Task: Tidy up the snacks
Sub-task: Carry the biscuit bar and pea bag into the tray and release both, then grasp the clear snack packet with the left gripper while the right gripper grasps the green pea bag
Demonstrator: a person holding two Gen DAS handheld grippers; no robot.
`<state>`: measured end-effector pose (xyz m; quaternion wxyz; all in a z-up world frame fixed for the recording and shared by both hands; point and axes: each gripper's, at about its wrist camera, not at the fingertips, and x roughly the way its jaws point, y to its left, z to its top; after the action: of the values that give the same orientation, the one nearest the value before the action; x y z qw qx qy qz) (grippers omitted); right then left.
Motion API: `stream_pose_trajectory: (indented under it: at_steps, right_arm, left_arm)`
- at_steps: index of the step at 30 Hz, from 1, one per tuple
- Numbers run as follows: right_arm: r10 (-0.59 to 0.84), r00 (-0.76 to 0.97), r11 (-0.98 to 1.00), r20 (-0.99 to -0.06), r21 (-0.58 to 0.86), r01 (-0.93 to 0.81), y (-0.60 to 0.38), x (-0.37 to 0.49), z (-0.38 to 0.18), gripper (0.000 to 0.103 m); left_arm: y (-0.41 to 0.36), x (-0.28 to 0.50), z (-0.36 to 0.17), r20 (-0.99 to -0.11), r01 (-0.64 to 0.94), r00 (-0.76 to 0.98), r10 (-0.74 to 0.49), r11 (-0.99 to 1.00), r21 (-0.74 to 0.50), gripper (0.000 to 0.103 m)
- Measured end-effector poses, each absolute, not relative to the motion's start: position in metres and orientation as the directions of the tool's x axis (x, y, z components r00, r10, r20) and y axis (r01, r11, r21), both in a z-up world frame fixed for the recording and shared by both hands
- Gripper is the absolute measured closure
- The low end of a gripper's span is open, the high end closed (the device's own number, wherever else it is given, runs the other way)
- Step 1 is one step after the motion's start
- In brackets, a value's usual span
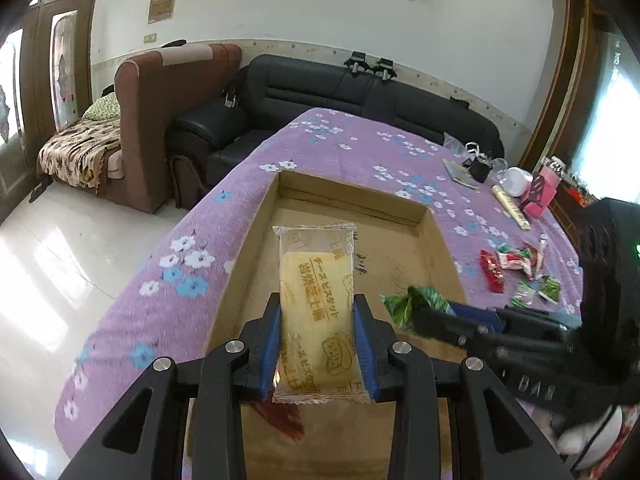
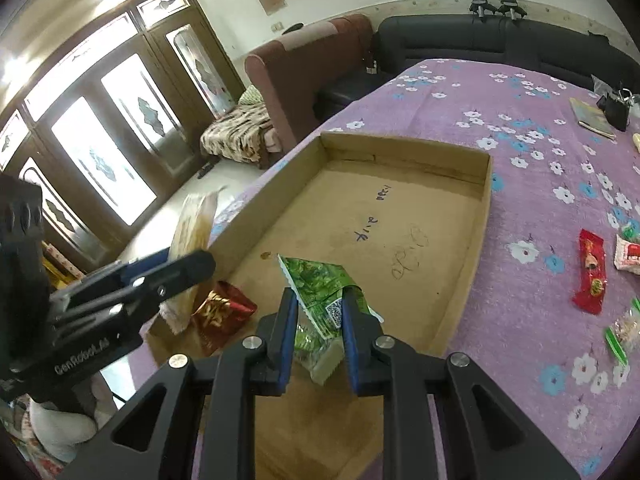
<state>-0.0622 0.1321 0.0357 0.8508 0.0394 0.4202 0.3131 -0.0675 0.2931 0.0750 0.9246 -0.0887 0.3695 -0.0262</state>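
My left gripper (image 1: 316, 304) is shut on a yellow biscuit packet (image 1: 316, 304) and holds it above the shallow cardboard box (image 1: 436, 236) on the purple flowered cloth. My right gripper (image 2: 320, 300) is shut on a green snack packet (image 2: 316, 284), also over the box (image 2: 476, 240). In the left wrist view the right gripper (image 1: 420, 316) and its green packet (image 1: 404, 304) come in from the right. In the right wrist view the left gripper (image 2: 192, 260) and its biscuit packet (image 2: 194, 228) are at the left. A red packet (image 2: 222, 312) lies in the box's near corner.
Loose snacks lie on the cloth right of the box: a red packet (image 2: 592, 276), red-and-white and green ones (image 1: 520, 268). At the table's far right are a notebook (image 1: 460, 174), a black clip, a white object and a pink box (image 1: 540, 196). Sofas stand behind.
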Motion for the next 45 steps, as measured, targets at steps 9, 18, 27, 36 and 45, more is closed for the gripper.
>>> stream_pose_trajectory:
  at_steps: [9, 18, 27, 36, 45]
  right_arm:
    - [0.491, 0.492, 0.836, -0.719, 0.229, -0.499, 0.15, -0.063, 0.029, 0.082]
    - [0.494, 0.526, 0.836, -0.692, 0.212, -0.506, 0.143, -0.066, 0.04, 0.074]
    - [0.528, 0.577, 0.834, -0.623, 0.254, -0.49, 0.107, -0.084, 0.066, 0.067]
    - [0.507, 0.62, 0.859, -0.598, 0.287, -0.425, 0.052, -0.095, 0.07, 0.064]
    - [0.423, 0.692, 0.903, -0.585, 0.338, -0.266, -0.064, -0.092, 0.062, 0.064]
  left_arm:
    - [0.288, -0.04, 0.057, -0.726, -0.024, 0.679, -0.109, 0.985, -0.17, 0.066]
    - [0.282, -0.045, 0.075, -0.693, -0.006, 0.71, -0.126, 0.983, -0.185, 0.048]
    - [0.265, -0.071, 0.111, -0.611, 0.019, 0.776, -0.159, 0.973, -0.23, 0.038]
    - [0.202, -0.09, 0.137, -0.56, 0.139, 0.797, -0.225, 0.971, -0.193, 0.036]
    - [0.131, -0.081, 0.134, -0.601, 0.264, 0.723, -0.339, 0.941, -0.214, 0.036]
